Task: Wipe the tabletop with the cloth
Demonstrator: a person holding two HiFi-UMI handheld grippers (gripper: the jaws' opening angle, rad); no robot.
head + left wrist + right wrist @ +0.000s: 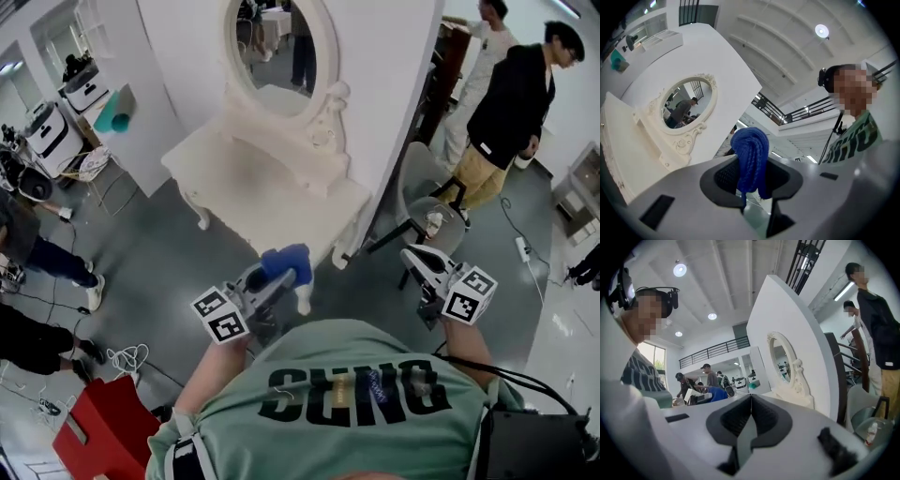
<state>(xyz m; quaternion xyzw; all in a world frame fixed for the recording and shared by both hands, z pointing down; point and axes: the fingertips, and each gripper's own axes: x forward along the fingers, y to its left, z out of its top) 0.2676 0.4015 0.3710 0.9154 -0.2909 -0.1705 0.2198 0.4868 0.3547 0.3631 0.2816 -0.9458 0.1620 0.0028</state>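
A white dressing table (239, 192) with an oval mirror (281, 52) stands against a white partition. My left gripper (281, 274) is shut on a blue cloth (286, 262), held in the air just off the table's near right corner. In the left gripper view the blue cloth (751, 159) bulges up from between the closed jaws, with the table (628, 150) to the left. My right gripper (420, 260) hovers further right over the floor, shut with nothing between its jaws (749, 416).
A round grey stool (433, 223) stands right of the table, under the right gripper. Two people (511, 103) stand at the back right. A red box (98, 431) and cables lie on the floor at the left, near other people's legs (42, 258).
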